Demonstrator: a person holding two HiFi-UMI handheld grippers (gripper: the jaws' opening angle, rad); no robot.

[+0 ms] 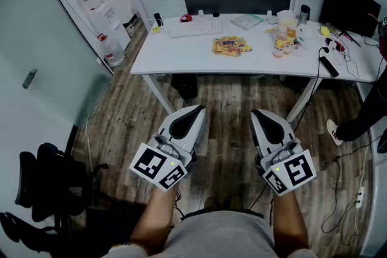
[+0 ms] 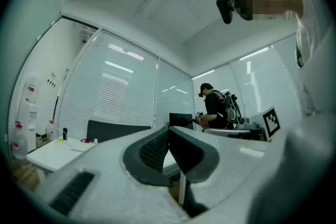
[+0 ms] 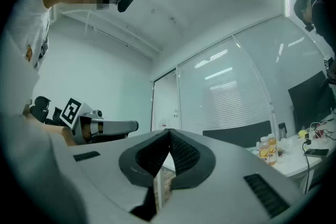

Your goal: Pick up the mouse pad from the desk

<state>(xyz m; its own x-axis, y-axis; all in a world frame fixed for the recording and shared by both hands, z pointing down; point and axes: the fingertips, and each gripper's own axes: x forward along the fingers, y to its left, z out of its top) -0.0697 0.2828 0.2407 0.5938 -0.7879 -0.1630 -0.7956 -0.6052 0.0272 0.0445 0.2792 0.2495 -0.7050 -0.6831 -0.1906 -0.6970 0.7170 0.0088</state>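
Right, both grippers hang over the wood floor, well short of the desk (image 1: 181, 61). Left gripper (image 1: 195, 112): fingers together, nothing between them. Right gripper (image 1: 261, 113): same. On the desk, left to right: keyboard (image 1: 196, 28), yellow packet (image 1: 230, 45), then the mouse pad (image 1: 247, 22), as far as I can tell the flat pale sheet near the back edge, then bottles (image 1: 282, 42) and monitor (image 1: 354, 6). The packet lies just in front of the pad.
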